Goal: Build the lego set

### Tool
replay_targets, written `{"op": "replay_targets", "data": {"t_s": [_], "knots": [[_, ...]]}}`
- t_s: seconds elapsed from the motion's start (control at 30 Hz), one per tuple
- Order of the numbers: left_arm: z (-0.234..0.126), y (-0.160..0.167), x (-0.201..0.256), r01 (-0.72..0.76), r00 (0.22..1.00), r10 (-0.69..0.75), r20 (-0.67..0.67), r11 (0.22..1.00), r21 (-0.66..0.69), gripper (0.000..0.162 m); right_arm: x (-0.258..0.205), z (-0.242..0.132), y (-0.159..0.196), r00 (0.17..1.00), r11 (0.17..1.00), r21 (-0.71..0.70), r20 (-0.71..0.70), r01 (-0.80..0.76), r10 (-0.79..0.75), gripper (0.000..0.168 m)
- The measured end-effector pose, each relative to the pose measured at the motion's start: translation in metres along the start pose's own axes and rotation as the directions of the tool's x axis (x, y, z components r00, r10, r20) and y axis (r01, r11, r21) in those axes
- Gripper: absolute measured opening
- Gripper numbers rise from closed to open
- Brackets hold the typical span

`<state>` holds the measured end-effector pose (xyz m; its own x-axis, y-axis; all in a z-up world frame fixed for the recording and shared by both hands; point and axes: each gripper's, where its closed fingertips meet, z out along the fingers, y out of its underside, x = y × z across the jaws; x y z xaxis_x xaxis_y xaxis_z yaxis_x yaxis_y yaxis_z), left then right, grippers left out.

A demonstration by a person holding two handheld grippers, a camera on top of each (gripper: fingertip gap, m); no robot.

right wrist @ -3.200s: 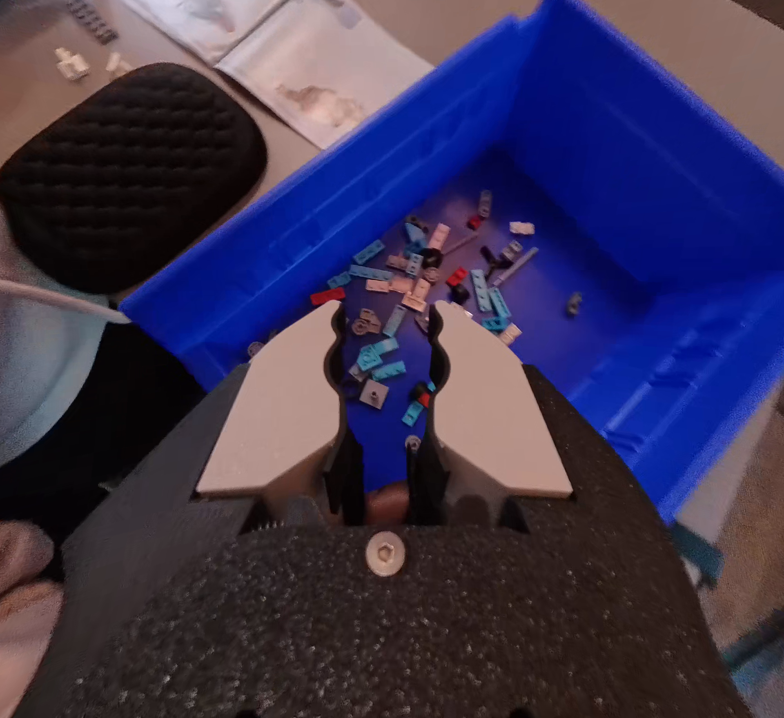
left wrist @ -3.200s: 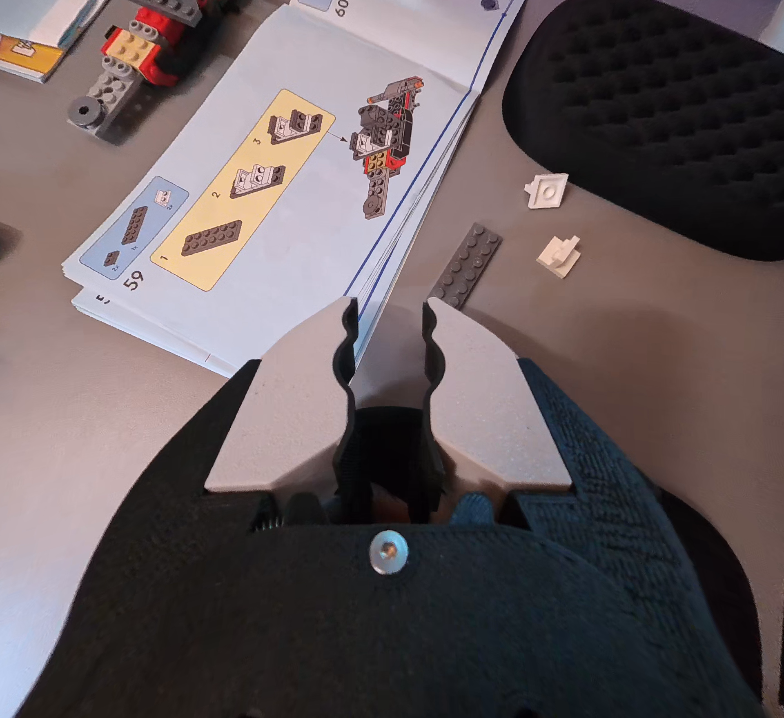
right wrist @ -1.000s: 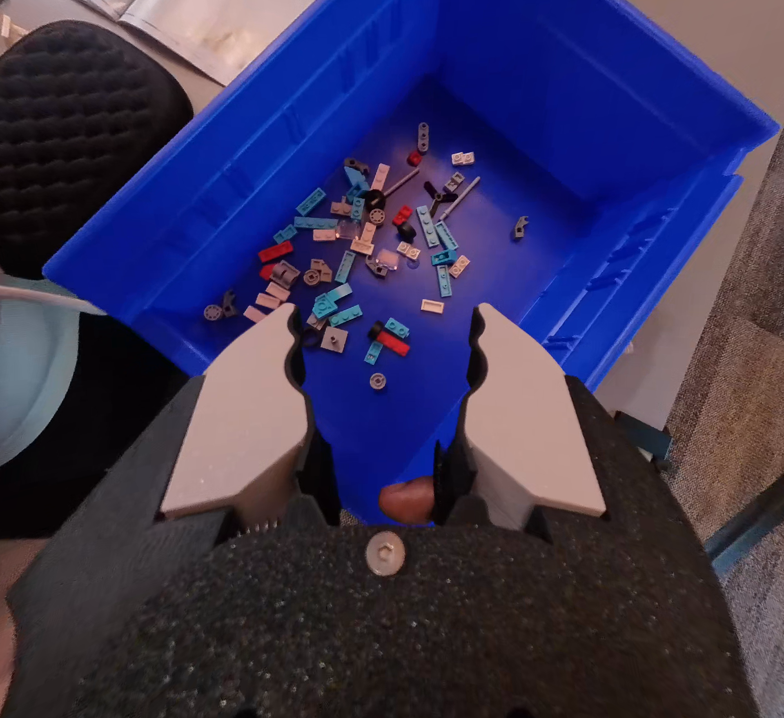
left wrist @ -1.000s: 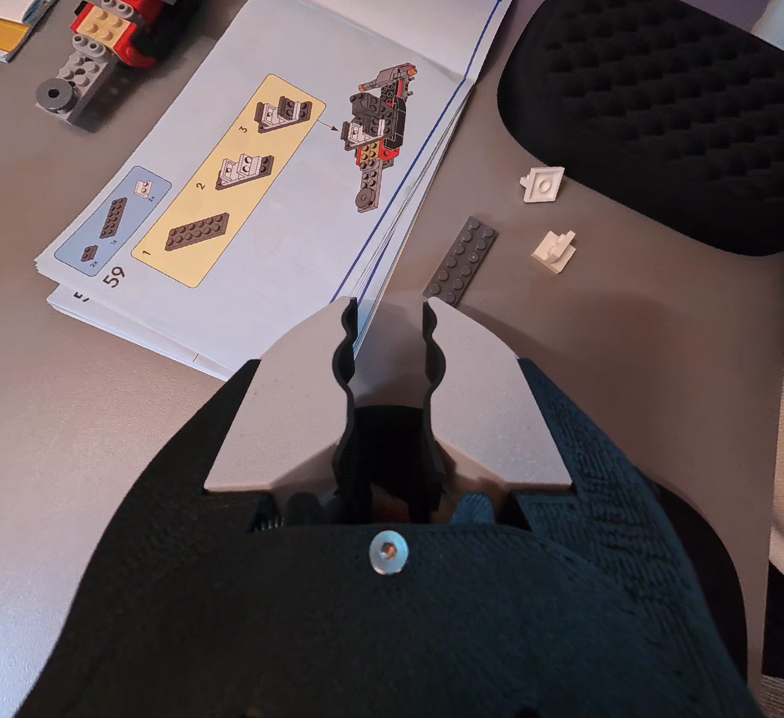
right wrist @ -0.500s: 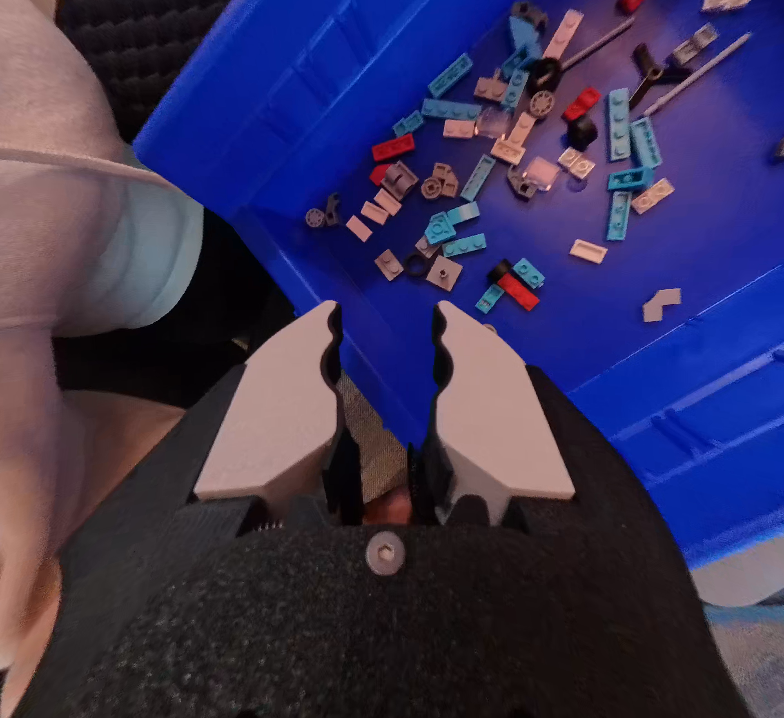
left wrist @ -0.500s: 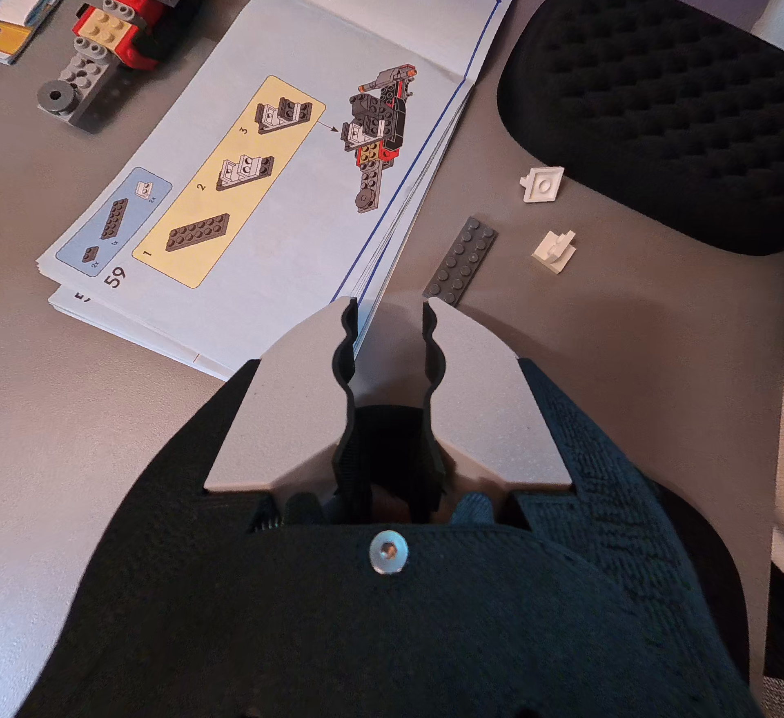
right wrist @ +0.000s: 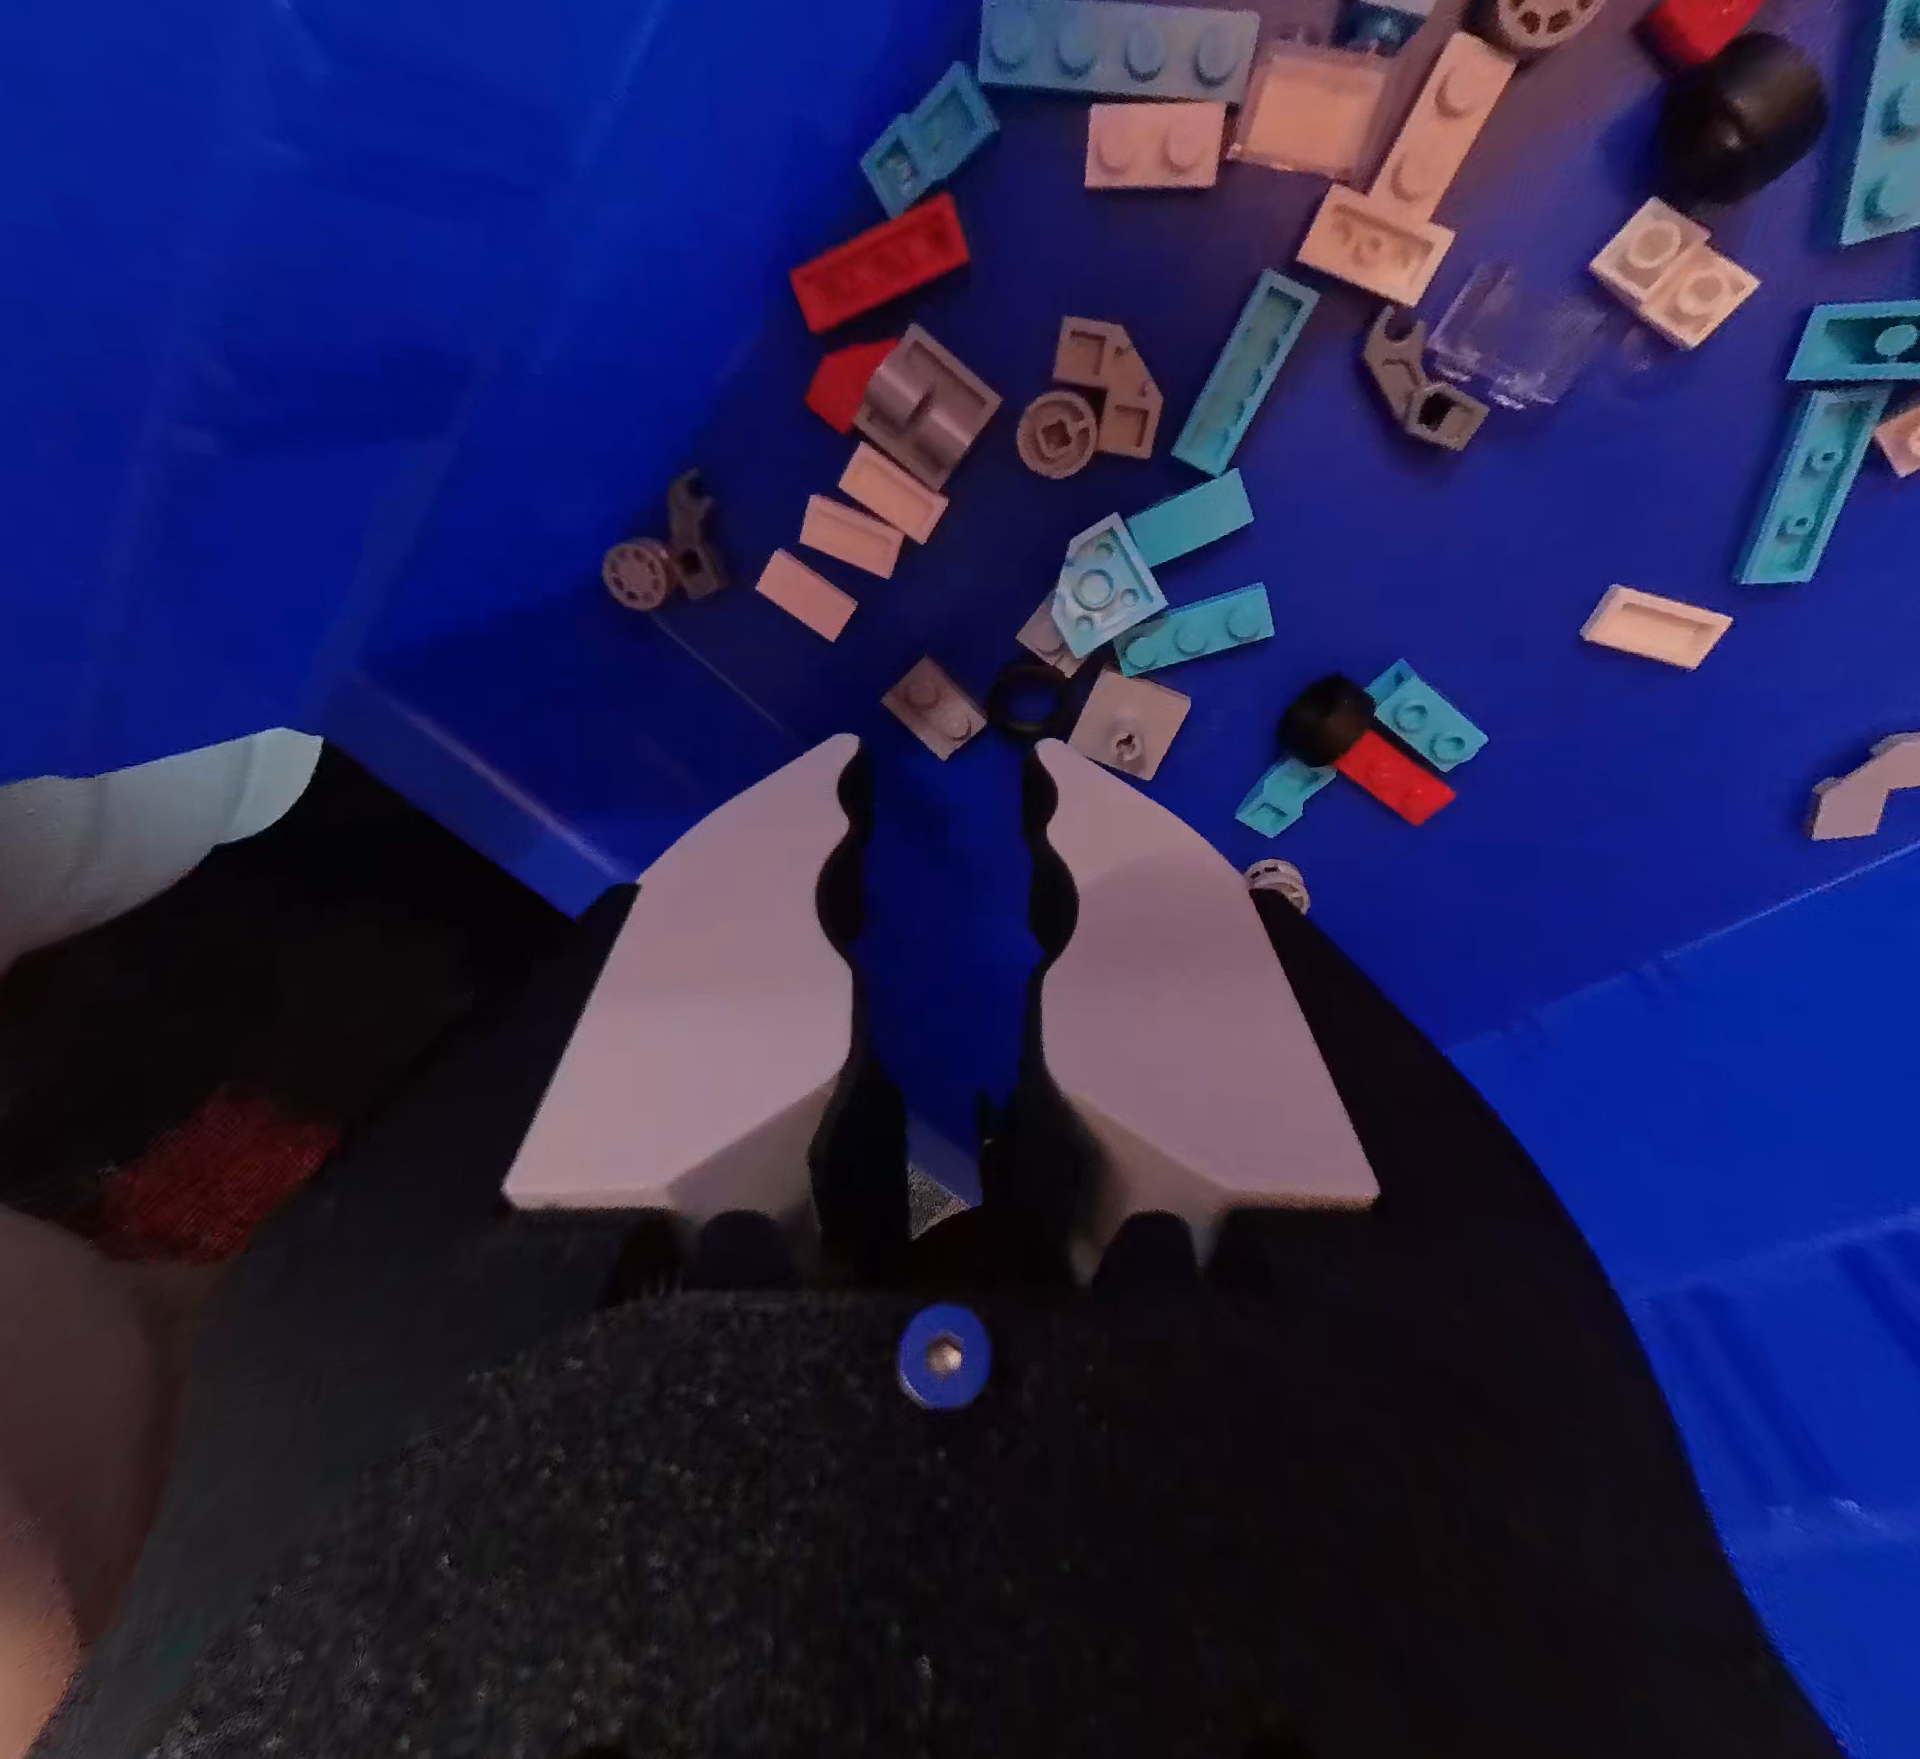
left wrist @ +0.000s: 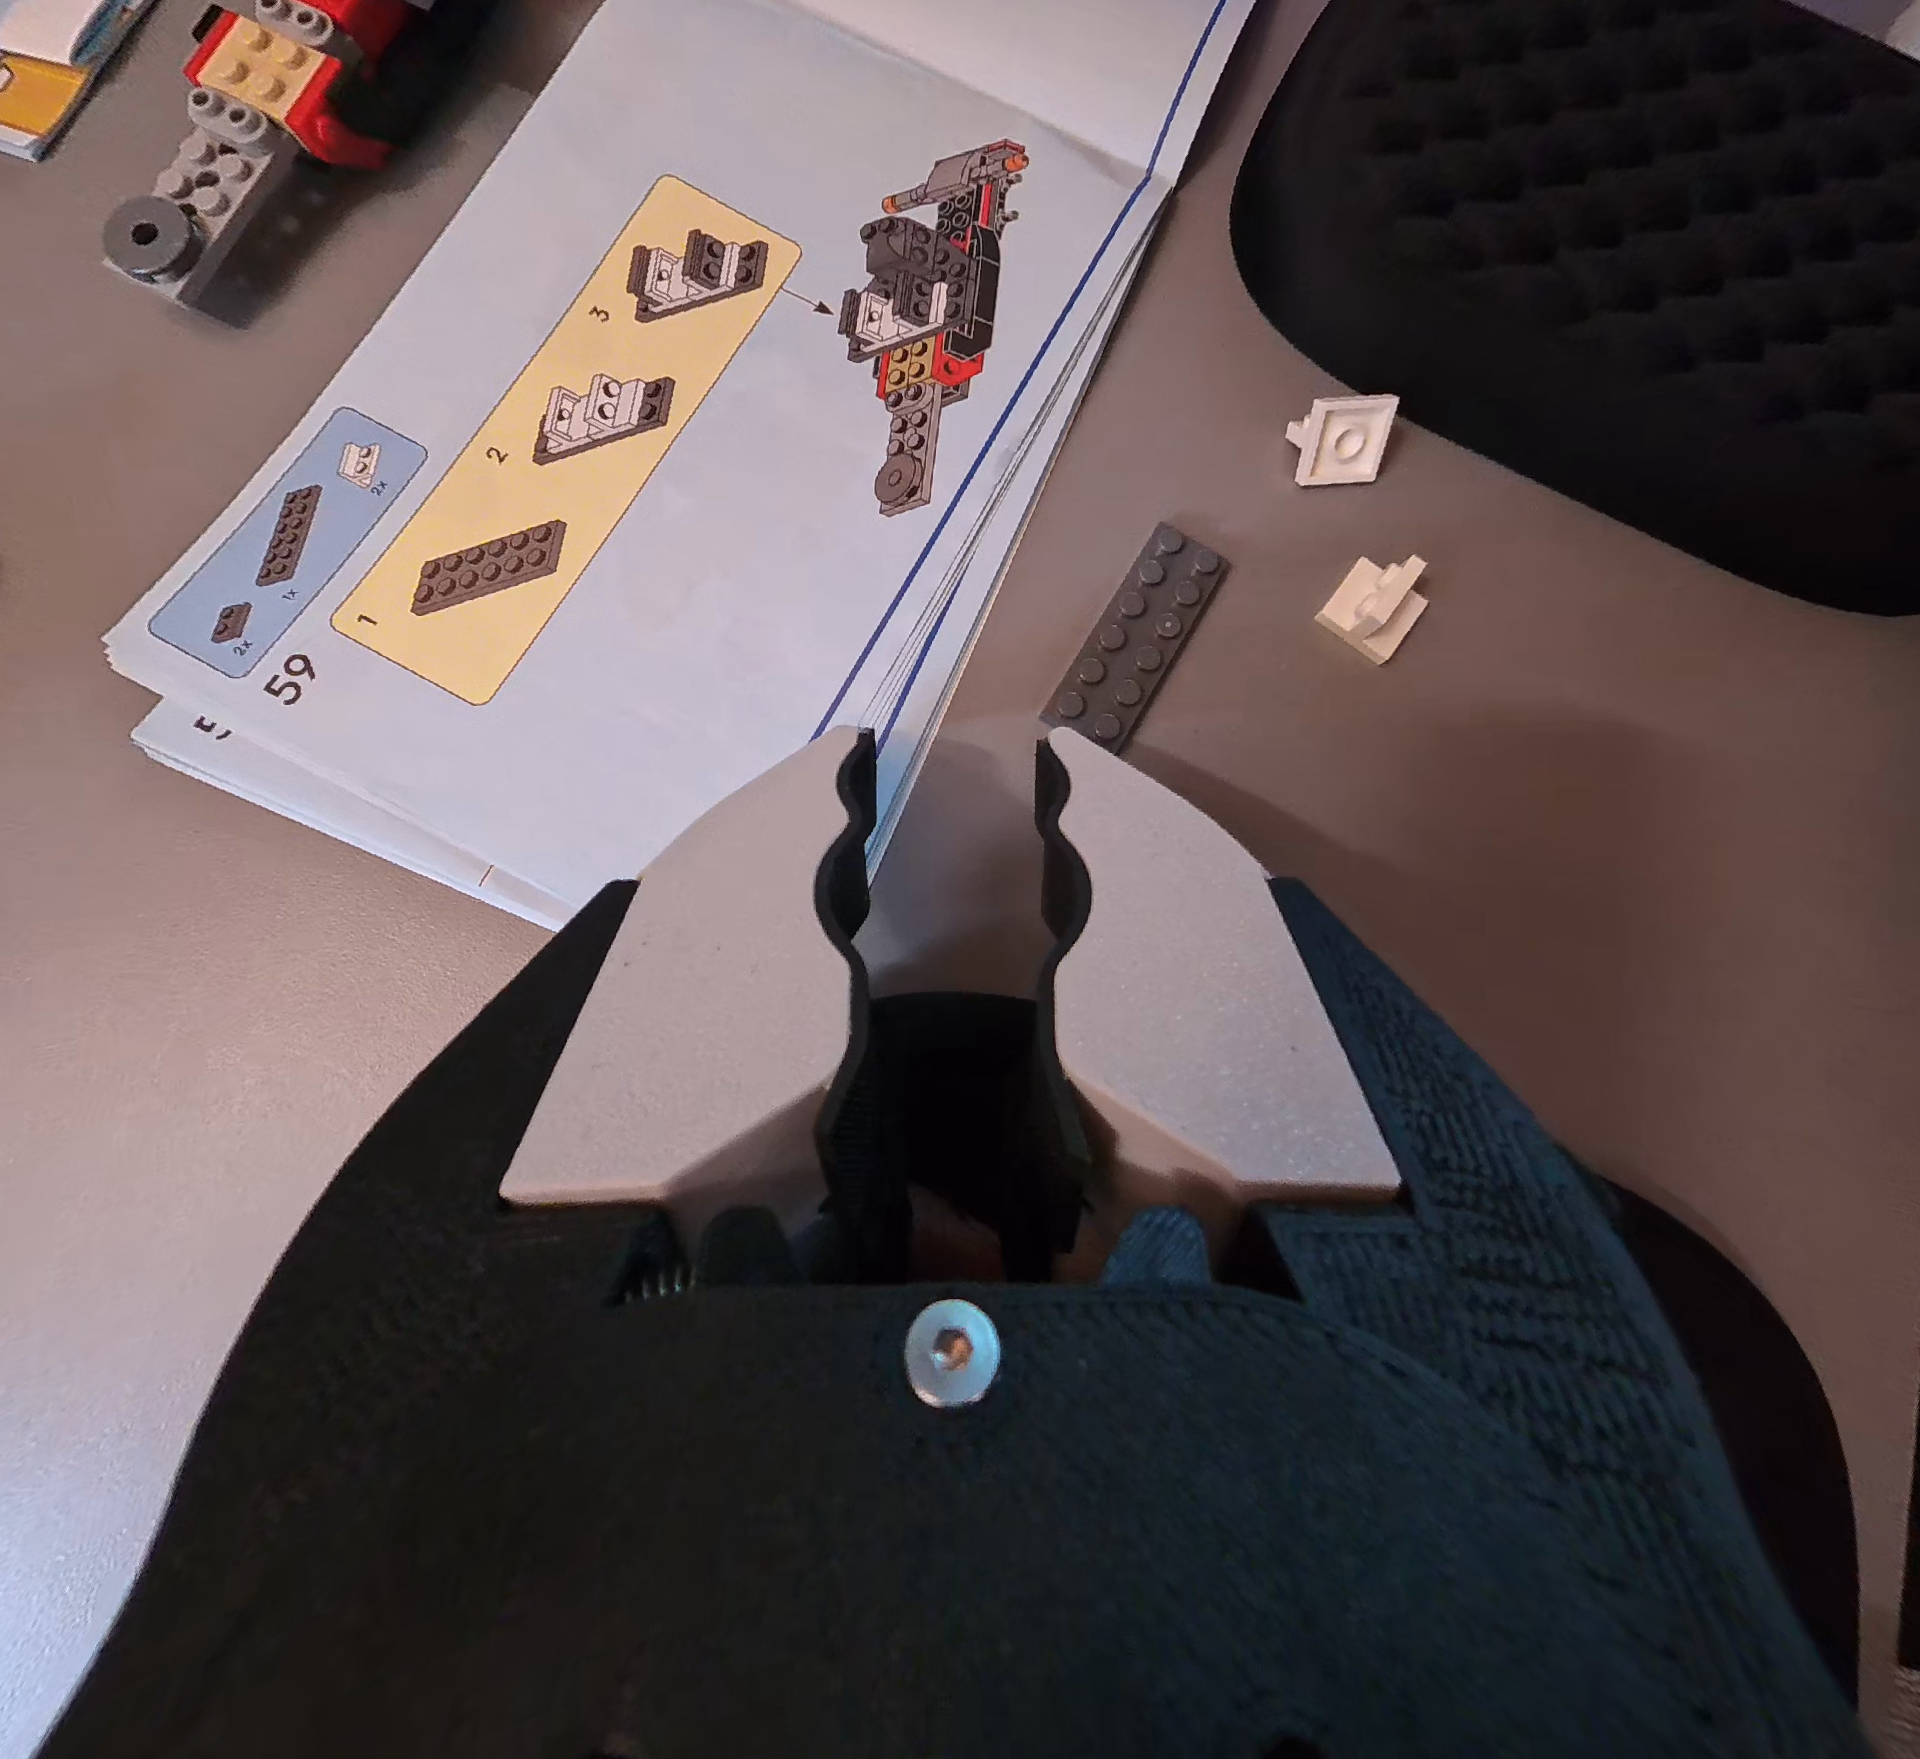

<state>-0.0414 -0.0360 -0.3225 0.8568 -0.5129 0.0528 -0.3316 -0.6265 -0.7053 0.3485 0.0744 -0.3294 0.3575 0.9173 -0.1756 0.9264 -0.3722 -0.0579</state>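
Note:
In the left wrist view my left gripper is open and empty, low over the grey table at the edge of the open instruction booklet. A dark grey plate lies just ahead to the right, with two small white pieces beyond it. The part-built red and grey model stands at the far left. In the right wrist view my right gripper is open and empty, down inside the blue bin. A small grey plate and a black ring lie right at its tips.
A black dimpled pad lies right of the booklet. The bin floor holds several loose teal, tan, red and grey pieces. The bin's wall rises to the left. A person's sleeve shows at the left edge. There is about 40 cm between the tips of the two grippers.
My right gripper has dropped deep into the bin, close to the loose pieces, and its fingers narrowed from the wide opening a second ago. My left gripper has barely moved.

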Motion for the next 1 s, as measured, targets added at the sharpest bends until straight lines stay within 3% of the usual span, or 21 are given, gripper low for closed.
{"op": "replay_targets", "data": {"t_s": [0.17, 0.37, 0.5, 0.8, 0.93, 1.0], "knots": [[0.0, 0.0, 0.0, -0.006, 1.0, 0.006, 0.006, 1.0, 0.0, 0.029, -0.001, 0.001, -0.006, 0.998, 0.999, 0.021, -0.055, 0.035, -0.034, 0.025], [0.0, 0.0, 0.0, -0.015, 1.0, 0.015, 0.011, 1.0, 0.004, 0.029, 0.001, 0.001, -0.013, 0.958, 0.965, 0.035, -0.13, 0.261, -0.254, 0.031], [-0.001, -0.001, 0.0, -0.022, 1.0, 0.022, 0.018, 1.0, 0.01, 0.029, -0.006, -0.007, -0.013, 0.91, 0.906, 0.088, -0.073, 0.414, -0.409, 0.02], [-0.001, -0.001, 0.0, -0.039, 0.999, 0.039, 0.034, 0.999, 0.015, 0.029, -0.009, 0.003, -0.011, 0.854, 0.852, 0.077, 0.015, 0.517, -0.52, 0.012], [-0.001, -0.001, 0.0, -0.037, 0.999, 0.036, 0.03, 0.999, 0.018, 0.029, -0.013, -0.034, -0.045, 0.869, 0.831, 0.266, -0.061, 0.489, -0.491, 0.012], [-0.002, -0.002, 0.0, -0.04, 0.999, 0.039, 0.035, 0.999, 0.021, 0.029, -0.022, -0.069, -0.079, 0.865, 0.76, 0.417, -0.172, 0.498, -0.472, 0.012]]}}
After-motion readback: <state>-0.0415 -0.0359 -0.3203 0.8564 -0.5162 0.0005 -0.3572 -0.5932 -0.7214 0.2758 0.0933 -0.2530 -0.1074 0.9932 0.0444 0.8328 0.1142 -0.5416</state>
